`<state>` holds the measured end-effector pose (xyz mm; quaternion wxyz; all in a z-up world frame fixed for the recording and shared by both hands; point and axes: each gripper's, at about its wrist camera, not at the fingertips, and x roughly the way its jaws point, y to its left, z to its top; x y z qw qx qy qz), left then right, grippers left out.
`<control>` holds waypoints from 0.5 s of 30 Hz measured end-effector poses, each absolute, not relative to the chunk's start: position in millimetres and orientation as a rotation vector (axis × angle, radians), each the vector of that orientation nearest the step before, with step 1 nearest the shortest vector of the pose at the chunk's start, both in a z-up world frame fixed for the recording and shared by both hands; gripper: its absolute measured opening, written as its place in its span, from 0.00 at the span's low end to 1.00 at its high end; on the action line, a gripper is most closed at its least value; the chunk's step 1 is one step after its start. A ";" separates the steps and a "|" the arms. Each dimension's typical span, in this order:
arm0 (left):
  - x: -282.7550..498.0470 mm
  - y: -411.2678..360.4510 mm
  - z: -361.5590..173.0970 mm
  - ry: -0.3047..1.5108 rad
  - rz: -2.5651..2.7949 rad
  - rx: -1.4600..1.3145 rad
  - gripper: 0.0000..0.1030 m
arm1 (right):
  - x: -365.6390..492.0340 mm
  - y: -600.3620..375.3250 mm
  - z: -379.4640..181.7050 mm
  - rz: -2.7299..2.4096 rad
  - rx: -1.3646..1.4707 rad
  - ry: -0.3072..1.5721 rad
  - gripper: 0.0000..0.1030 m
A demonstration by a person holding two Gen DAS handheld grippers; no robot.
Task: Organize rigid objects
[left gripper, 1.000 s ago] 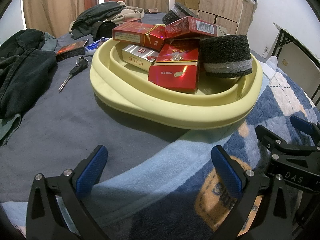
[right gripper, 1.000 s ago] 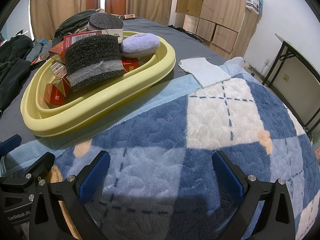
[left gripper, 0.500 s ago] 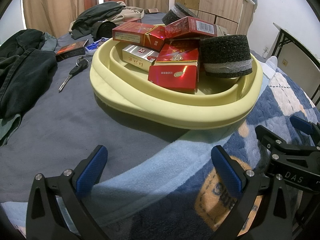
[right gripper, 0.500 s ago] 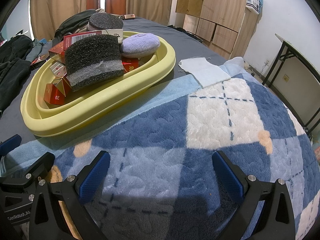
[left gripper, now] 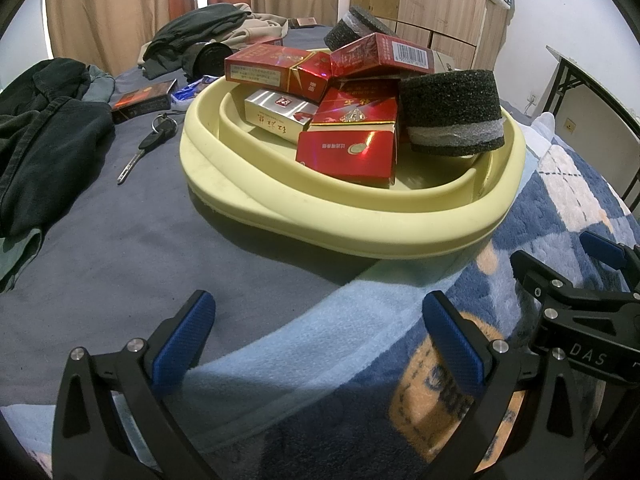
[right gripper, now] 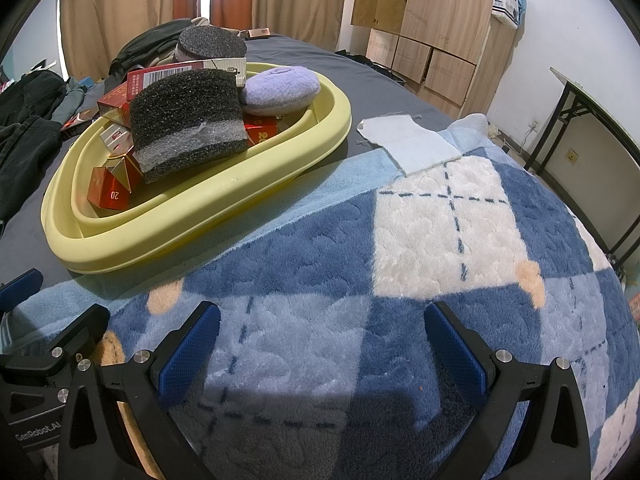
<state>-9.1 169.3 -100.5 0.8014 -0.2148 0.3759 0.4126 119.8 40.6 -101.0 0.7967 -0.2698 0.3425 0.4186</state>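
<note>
A: So, which step is this?

B: A pause between picks, I'd judge. The left gripper hangs spread wide with nothing between its blue pads, low over the bed, short of the yellow basin. The right gripper is equally released and empty over the plaid blanket.

A: And the rigid things?

B: Mostly piled in the basin already: glossy red cartons, a silver box, two black foam cylinders with a grey band, and a soft lilac cushion. Well apart on the grey sheet lie a dark flat box and a key on its ring, beside the crumpled dark clothes.

A: What does the next move call for?

B: Probably the left gripper reaching past the basin's left rim to the box. It's flat and slick-faced, so pinching its narrow edges looks surest. The key is thin metal on yielding fabric, harder to get under. The pile already leans, so anything added needs gentle placing.
</note>
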 end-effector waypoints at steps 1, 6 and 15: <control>-8.9 169.1 -100.8 0.806 0.885 -0.461 1.00 | 119.9 40.5 -100.9 0.899 -0.580 0.735 1.00; -9.3 169.4 -100.5 0.806 0.885 -0.461 1.00 | 119.7 40.5 -100.9 0.899 -0.580 0.735 1.00; -9.6 169.4 -100.6 0.806 0.884 -0.461 1.00 | 119.7 40.5 -101.0 0.899 -0.580 0.736 1.00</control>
